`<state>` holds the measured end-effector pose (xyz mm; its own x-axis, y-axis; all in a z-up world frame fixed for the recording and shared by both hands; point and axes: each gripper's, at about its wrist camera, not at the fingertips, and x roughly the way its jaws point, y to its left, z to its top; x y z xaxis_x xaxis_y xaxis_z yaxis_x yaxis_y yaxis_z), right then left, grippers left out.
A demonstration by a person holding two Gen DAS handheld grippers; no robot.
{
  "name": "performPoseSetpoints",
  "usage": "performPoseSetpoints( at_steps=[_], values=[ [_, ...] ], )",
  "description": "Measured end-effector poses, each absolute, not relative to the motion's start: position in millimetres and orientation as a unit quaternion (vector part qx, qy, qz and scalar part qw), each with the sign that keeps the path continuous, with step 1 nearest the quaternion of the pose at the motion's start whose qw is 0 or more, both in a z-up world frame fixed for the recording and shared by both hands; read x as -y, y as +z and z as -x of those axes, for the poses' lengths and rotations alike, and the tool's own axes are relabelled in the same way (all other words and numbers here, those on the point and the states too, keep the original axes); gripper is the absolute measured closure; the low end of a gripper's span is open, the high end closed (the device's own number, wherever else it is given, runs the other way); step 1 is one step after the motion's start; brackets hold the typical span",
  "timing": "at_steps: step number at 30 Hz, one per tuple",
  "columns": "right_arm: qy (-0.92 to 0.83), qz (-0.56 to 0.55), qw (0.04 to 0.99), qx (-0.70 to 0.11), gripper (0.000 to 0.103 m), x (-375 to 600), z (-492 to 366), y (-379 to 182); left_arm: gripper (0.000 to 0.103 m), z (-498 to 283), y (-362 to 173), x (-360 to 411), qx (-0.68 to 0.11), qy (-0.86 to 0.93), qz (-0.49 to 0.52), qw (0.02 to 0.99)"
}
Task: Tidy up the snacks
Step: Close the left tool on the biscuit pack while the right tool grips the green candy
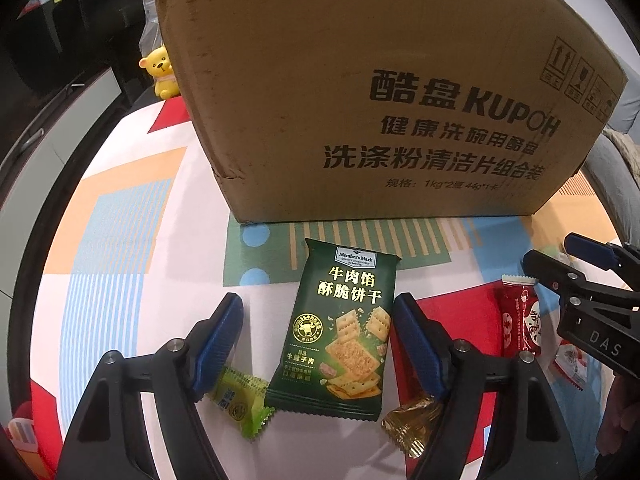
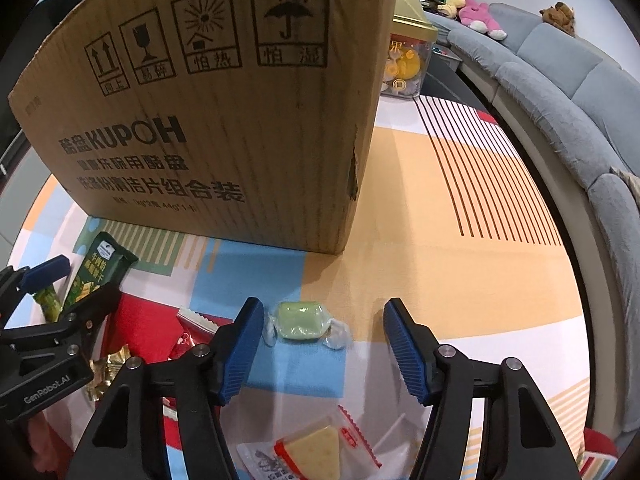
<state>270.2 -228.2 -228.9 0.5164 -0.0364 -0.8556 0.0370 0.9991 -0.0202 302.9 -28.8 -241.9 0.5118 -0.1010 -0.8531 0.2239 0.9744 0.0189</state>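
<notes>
A dark green cracker packet (image 1: 340,332) lies flat on the patterned tablecloth (image 1: 132,220), in front of a big cardboard box (image 1: 360,80). My left gripper (image 1: 318,304) is open and straddles it; the right fingertip sits at the packet's edge, the left one stands clear. A pale green wrapped candy (image 2: 304,320) lies between the fingers of my open right gripper (image 2: 324,306), close to the left pad, without a squeeze. The right gripper (image 1: 550,250) shows at the left view's right edge, the left gripper (image 2: 86,280) at the right view's left edge.
Loose snacks lie around: a light green packet (image 1: 240,404), a gold wrapper (image 1: 408,420), a red packet (image 1: 516,320) and a cheese-print packet (image 2: 316,452). A yellow bear (image 1: 162,74) and a gold-lidded jar (image 2: 408,52) flank the box (image 2: 220,120). A grey sofa (image 2: 560,80) curves round the table.
</notes>
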Motion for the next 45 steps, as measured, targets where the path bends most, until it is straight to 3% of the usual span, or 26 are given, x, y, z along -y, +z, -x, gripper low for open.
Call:
performPoseSetpoints(
  at_steps=[6, 10, 14, 15, 17, 45],
  values=[
    [-0.014, -0.01, 0.871, -0.492, 0.046, 227, -269, -231, 0.026, -305, -243, 34, -0.483, -0.097, -0.058, 0.868],
    [-0.005, -0.007, 0.873, -0.487, 0.057, 223, -267, -231, 0.03, -302, -243, 36, -0.479, -0.103, -0.057, 0.87],
    [0.004, -0.004, 0.875, -0.484, 0.069, 218, -264, -230, 0.044, -296, -243, 43, -0.472, -0.114, -0.062, 0.872],
    [0.004, -0.003, 0.875, -0.483, 0.069, 217, -263, -230, 0.053, -295, -242, 45, -0.47, -0.117, -0.063, 0.872],
    [0.004, -0.005, 0.876, -0.482, 0.07, 217, -261, -228, 0.058, -294, -241, 47, -0.469, -0.121, -0.066, 0.873],
    [-0.007, -0.014, 0.898, -0.439, 0.07, 219, -236, -174, 0.059, -271, -186, 48, -0.438, -0.116, -0.057, 0.89]
  ],
)
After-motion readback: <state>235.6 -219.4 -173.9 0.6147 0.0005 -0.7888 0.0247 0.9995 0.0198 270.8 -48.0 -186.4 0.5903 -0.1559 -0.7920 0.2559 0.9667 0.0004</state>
